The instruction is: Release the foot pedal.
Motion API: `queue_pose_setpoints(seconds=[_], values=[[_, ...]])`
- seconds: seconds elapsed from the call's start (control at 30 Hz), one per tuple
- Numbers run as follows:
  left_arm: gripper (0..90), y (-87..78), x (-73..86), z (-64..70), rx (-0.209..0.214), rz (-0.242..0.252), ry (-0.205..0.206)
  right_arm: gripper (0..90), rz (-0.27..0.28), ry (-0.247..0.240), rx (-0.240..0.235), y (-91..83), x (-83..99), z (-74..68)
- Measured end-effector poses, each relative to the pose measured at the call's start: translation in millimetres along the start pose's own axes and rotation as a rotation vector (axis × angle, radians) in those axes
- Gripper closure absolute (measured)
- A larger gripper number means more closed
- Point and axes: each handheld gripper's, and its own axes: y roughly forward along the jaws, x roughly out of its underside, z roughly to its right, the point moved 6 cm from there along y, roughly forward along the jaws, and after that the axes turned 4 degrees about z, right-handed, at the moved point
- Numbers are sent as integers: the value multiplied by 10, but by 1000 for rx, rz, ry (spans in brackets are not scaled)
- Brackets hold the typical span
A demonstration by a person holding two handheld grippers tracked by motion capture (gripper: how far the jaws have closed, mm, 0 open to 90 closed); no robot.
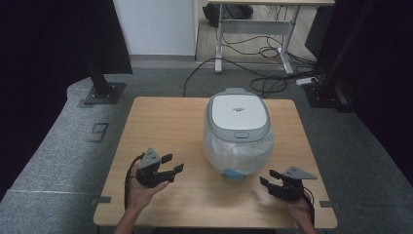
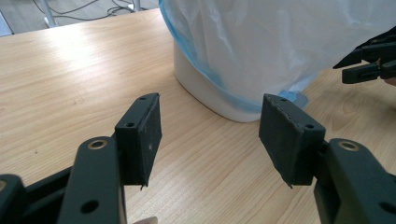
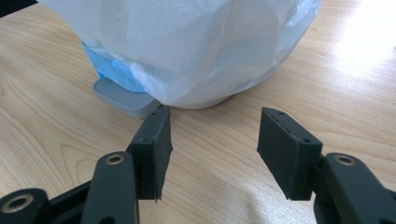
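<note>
Wooden table (image 1: 160,122), frame centre: pedal bin (image 1: 238,131) flanked by spread, empty left gripper (image 1: 168,171) and right gripper (image 1: 269,179); its loose plastic liner (image 1: 238,151) may snag or tear if pinched.

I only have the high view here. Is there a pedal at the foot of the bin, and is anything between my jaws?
Observer: Yes, the right gripper view shows a grey ribbed pedal at the base of the pedal bin, under the plastic liner.
Operator: Right gripper?
Observer: The right gripper is open, with bare wooden table between its jaws.
Operator: Left one?
Observer: The left gripper is open too, aimed at the bin's white base, not touching it.
</note>
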Motion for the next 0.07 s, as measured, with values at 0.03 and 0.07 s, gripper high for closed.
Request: queue_pose_setpoints(seconds=[0.03,0.07], values=[[392,-1,2,-2,0,0,-1,429,1,-2,0,-2,0,2],[392,-2,8,-7,-2,-1,-2,427,0,-3,1,-2,0,6]])
